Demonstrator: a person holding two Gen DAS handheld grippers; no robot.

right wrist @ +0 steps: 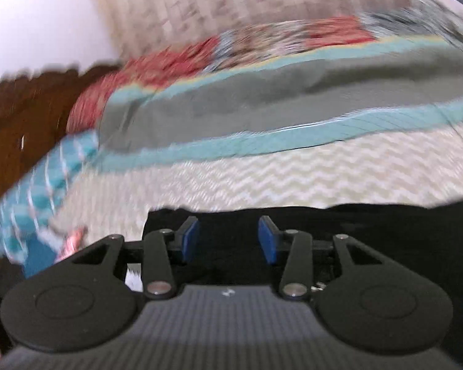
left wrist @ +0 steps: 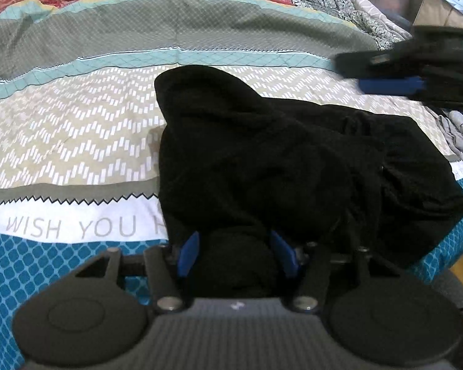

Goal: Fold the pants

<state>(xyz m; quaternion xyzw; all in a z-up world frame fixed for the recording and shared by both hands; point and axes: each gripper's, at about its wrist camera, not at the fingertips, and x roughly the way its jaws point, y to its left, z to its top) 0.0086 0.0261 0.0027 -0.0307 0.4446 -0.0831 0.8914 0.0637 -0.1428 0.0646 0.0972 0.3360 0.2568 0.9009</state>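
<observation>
My left gripper [left wrist: 236, 254] straddles a bunch of the black pants [left wrist: 293, 160], jaws half apart; their bulk runs ahead and right. My right gripper [right wrist: 228, 239] hangs parted, empty, above them.

Black pants [left wrist: 262, 160] on a bedspread [left wrist: 77, 141] of beige-and-white zigzags, teal and grey bands, blue lattice; blue pads [right wrist: 189, 240] on the grippers.

Your left tongs [left wrist: 236, 254] point steeply down, blue pads pressed on black cloth — your right tongs [right wrist: 228, 239] stand parted, gripping nothing.
</observation>
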